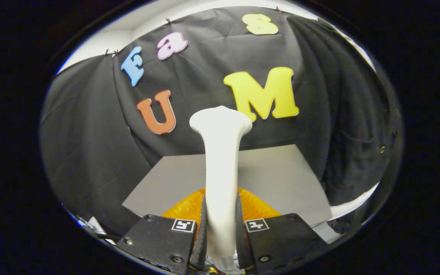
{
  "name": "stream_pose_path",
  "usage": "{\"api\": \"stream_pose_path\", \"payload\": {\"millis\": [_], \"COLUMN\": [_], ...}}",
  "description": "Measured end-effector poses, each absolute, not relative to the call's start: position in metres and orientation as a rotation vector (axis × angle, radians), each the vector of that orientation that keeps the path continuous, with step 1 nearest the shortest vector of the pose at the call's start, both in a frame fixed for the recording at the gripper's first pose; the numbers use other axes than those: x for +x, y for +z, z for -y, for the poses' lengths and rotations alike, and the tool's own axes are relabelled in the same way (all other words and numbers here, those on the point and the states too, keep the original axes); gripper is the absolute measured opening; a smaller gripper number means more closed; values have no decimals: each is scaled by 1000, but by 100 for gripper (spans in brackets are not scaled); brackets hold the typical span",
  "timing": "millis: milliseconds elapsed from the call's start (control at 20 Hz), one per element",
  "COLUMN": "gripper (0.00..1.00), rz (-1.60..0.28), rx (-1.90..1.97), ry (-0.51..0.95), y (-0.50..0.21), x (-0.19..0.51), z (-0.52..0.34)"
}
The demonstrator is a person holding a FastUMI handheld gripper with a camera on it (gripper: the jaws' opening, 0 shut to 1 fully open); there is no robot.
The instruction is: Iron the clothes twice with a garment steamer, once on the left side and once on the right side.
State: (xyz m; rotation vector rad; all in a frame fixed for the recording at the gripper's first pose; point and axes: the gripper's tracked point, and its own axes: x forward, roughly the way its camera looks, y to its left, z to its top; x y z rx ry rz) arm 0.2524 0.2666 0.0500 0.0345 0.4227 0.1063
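A white garment steamer [220, 168] stands upright between my fingers, its flared head rising well beyond the fingertips. My gripper [221, 225] is shut on the steamer's handle, both fingers pressing its sides. A dark garment [353, 126] hangs to the right of the steamer, in front of the booth wall. An orange object [256, 206] lies low just behind the fingers, partly hidden by the steamer and the gripper.
A grey table top [277, 175] spreads out beyond the fingers, ending at the black cloth wall. Some small items [90, 225] lie at the lower left, beside the left finger, too small to make out.
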Motion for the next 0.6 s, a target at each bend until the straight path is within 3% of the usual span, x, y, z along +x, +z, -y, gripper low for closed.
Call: {"api": "stream_pose_path", "payload": {"millis": [600], "gripper": [34], "rz": [-42], "rx": [84], "ry": [-194], "y": [189], "x": [132], "z": [-105]}}
